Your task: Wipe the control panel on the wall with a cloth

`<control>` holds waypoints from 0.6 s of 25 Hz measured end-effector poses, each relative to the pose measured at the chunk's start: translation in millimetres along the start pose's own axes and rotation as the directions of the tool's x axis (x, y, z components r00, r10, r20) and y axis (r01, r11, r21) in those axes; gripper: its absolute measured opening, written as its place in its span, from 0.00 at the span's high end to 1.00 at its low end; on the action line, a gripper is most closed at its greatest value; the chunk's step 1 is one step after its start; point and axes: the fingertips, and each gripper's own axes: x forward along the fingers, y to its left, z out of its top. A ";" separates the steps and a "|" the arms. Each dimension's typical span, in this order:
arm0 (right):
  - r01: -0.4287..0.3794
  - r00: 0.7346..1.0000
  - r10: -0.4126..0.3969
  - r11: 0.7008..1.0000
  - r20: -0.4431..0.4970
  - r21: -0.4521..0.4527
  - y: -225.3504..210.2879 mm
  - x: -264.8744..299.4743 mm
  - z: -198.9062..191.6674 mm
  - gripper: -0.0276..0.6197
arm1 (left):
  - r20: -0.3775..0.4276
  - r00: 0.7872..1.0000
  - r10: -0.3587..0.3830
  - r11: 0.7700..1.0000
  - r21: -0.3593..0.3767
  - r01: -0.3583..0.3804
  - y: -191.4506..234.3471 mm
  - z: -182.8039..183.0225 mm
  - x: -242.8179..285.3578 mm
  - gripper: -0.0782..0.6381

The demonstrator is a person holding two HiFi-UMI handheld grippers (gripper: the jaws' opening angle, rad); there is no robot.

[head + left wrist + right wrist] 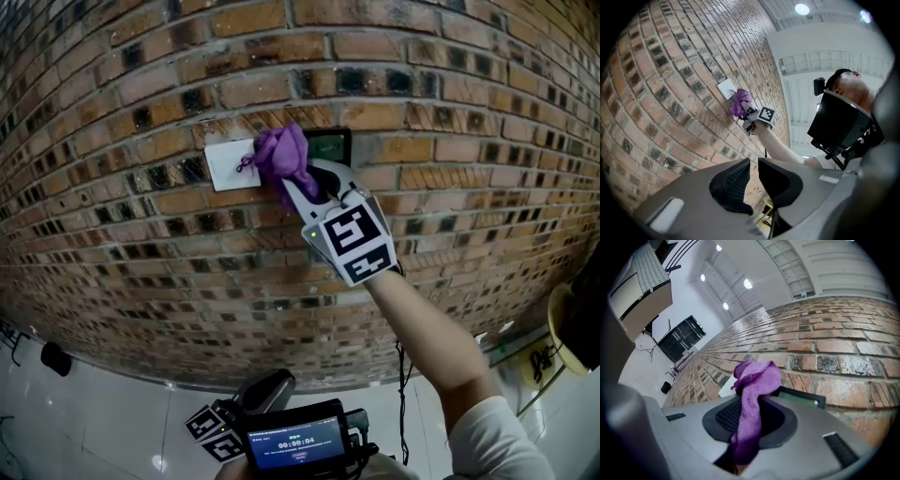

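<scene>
The main risk is the cloth (281, 155) working loose. The right gripper (750, 414) pinches only a narrow middle band of it, with a bunched purple head ahead of the jaws and a tail hanging behind, so dragging it over rough brick could tug it out of the jaws. A second risk is pressing too hard: with so little padding at the tips, the hard jaws could scrape or bump the panel (333, 145) (its green screen looks like the delicate part). A third is wiping the wrong thing, since a white plate (228, 161) sits just beside the panel on its left, and the cloth's head now covers the seam between the two, more on the plate's side in the head view. The panel is set in the wall (422, 94), directly ahead of the right gripper and partly hidden behind the cloth, with its right end showing. The left gripper (753, 168) hangs low, well apart from the panel, with only a narrow slit between its jaws and nothing in it.
</scene>
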 end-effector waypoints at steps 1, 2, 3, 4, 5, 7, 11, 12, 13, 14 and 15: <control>0.008 1.000 -0.008 1.000 0.000 -0.002 -3.5 0.3 0.5 0.82 | -0.002 1.000 0.000 1.000 0.000 0.000 0.0 0.4 0.5 0.81; 0.015 1.000 -0.015 1.000 0.000 -0.004 -7.0 0.0 1.0 0.82 | -0.003 1.000 -0.001 1.000 0.001 0.001 0.1 0.6 1.1 0.81; 0.022 1.000 -0.022 1.000 0.001 -0.006 -10.2 -0.6 1.4 0.82 | -0.003 1.000 -0.002 1.000 0.001 0.002 0.1 0.7 1.8 0.81; 0.028 1.000 -0.028 1.000 0.001 -0.008 -13.1 -1.4 1.5 0.82 | -0.002 1.000 -0.005 1.000 0.001 0.005 0.0 0.7 2.6 0.81; 0.032 0.999 -0.032 0.999 0.000 -0.010 -15.7 -2.3 1.2 0.82 | -0.002 1.000 -0.007 1.000 0.001 0.007 -0.2 0.6 3.3 0.81; 0.041 0.999 -0.041 0.999 -0.003 -0.016 -20.4 -4.3 -0.3 0.82 | -0.006 1.000 -0.010 1.000 0.000 0.010 -0.4 -0.5 4.8 0.81; 0.053 0.999 -0.053 0.998 -0.009 -0.036 -27.0 -10.1 -3.6 0.82 | -0.014 1.000 -0.019 1.000 -0.008 0.019 -0.4 -4.3 8.9 0.81; 0.054 0.998 -0.055 0.998 -0.010 -0.041 -28.2 -11.5 -4.0 0.82 | -0.015 1.000 -0.022 1.000 -0.009 0.021 -0.6 -4.7 9.9 0.81; 0.056 0.998 -0.056 0.997 -0.010 -0.044 -29.5 -12.8 -4.3 0.82 | -0.016 1.000 -0.023 1.000 -0.011 0.023 -0.7 -5.0 10.7 0.81; 0.059 0.998 -0.059 0.997 -0.011 -0.047 -31.0 -14.3 -4.7 0.82 | -0.018 1.000 -0.023 1.000 -0.012 0.023 -0.7 -5.2 11.5 0.81; 0.062 0.998 -0.063 0.997 -0.011 -0.048 -32.9 -16.0 -5.0 0.82 | -0.020 1.000 -0.023 1.000 -0.013 0.023 -0.6 -5.4 12.1 0.81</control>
